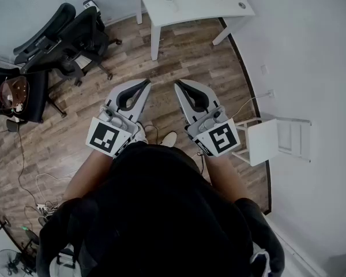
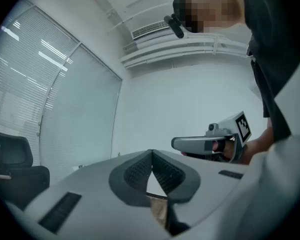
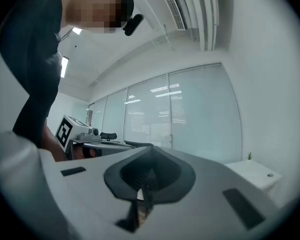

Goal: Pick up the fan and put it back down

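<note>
Left gripper [image 1: 145, 86] and right gripper [image 1: 179, 86] held level ahead of the torso, side by side, tips converging over the wood floor [image 1: 181, 56]. Both jaws pressed together, empty.

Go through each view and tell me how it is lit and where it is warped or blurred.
Head view: even soft light, fisheye bending the floorboards and white table. Left gripper view: dark rounded corners, bowed blinds, the shut left gripper close and soft. Right gripper view: same vignette, light streaks reflected in the glass wall, the shut right gripper slightly blurred.
</note>
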`<action>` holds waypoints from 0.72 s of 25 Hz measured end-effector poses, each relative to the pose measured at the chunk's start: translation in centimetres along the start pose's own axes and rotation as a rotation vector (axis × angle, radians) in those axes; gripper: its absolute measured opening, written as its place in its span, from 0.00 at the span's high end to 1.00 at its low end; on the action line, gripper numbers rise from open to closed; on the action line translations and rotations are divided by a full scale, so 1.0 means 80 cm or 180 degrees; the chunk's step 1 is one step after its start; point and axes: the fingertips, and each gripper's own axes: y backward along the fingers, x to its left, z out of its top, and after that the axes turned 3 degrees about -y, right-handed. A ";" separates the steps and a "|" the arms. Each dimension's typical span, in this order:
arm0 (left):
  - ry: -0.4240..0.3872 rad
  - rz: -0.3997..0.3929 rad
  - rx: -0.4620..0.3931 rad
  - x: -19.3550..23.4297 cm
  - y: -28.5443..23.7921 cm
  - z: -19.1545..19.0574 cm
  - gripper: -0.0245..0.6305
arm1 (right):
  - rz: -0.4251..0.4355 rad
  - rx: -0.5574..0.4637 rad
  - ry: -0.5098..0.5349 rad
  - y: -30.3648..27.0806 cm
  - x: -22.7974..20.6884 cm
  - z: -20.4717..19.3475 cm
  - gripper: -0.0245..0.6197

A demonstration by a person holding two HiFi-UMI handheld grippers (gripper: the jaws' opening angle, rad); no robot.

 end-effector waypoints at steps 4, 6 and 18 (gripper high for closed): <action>-0.0011 -0.0032 -0.0009 -0.016 0.002 -0.008 0.95 | 0.0019 0.0038 -0.0030 0.016 0.003 -0.006 0.96; -0.0016 -0.0027 0.0006 -0.020 0.002 -0.010 0.95 | 0.0019 0.0050 -0.0042 0.022 0.002 -0.008 0.96; -0.0076 -0.0044 -0.0048 -0.040 0.003 -0.002 0.95 | -0.0096 0.0026 -0.0153 0.049 -0.004 -0.010 0.96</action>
